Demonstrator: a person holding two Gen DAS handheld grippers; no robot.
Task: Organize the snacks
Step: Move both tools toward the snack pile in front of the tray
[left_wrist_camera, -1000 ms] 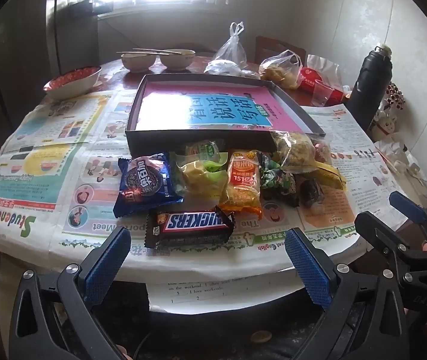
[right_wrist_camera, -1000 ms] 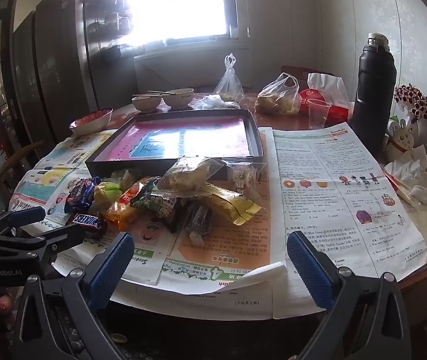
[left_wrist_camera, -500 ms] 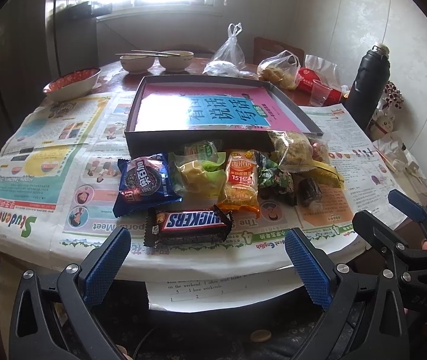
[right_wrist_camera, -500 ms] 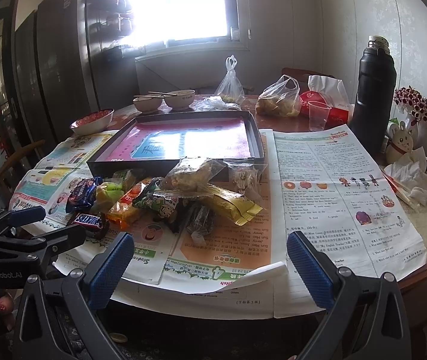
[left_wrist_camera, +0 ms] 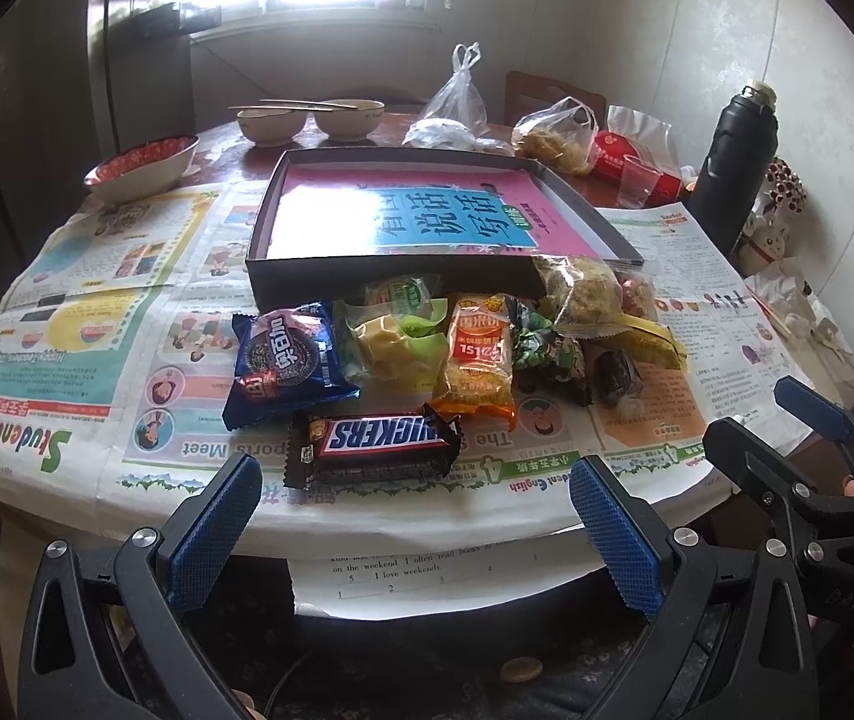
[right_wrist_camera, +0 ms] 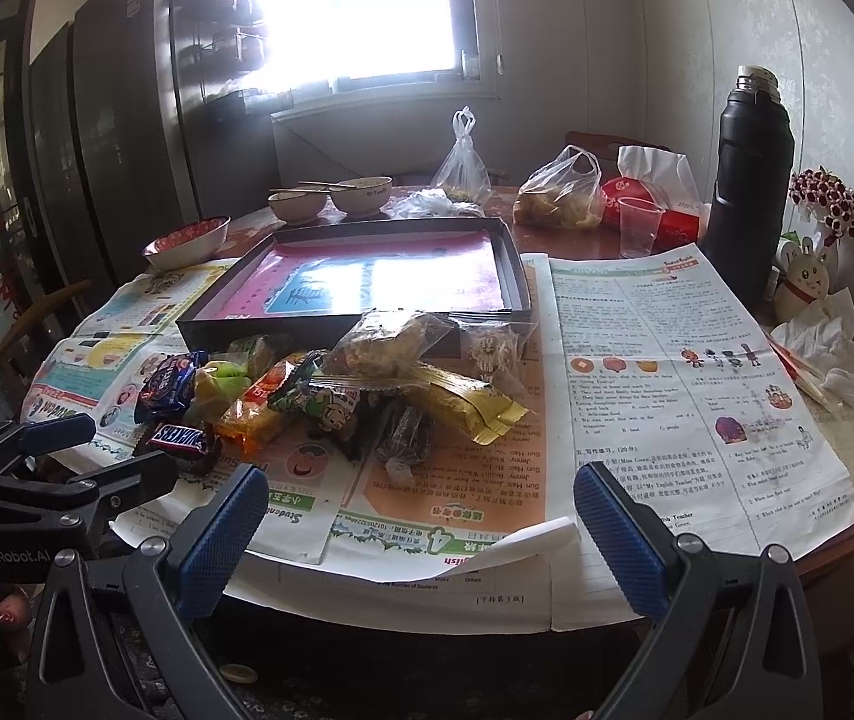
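A pile of snacks lies on newspaper in front of a shallow black box (left_wrist_camera: 391, 283) lined with pink and blue paper. In the left wrist view I see a Snickers bar (left_wrist_camera: 380, 440), a blue Oreo pack (left_wrist_camera: 284, 361), a yellow-green pack (left_wrist_camera: 392, 341), an orange pack (left_wrist_camera: 478, 361) and a clear bag of pastries (left_wrist_camera: 584, 295). My left gripper (left_wrist_camera: 416, 522) is open and empty just short of the Snickers bar. My right gripper (right_wrist_camera: 421, 531) is open and empty at the table edge, short of a gold packet (right_wrist_camera: 464, 403) and the box (right_wrist_camera: 331, 325).
At the back of the round table stand two bowls with chopsticks (left_wrist_camera: 307, 117), a red-patterned bowl (left_wrist_camera: 140, 165), plastic bags (right_wrist_camera: 556, 199), a clear cup (right_wrist_camera: 637, 229), a black thermos (right_wrist_camera: 748, 180) and crumpled tissue (right_wrist_camera: 823, 343). Dark cabinets stand on the left.
Both grippers have crept slightly toward the table. Nothing on the table has moved and both stay open.
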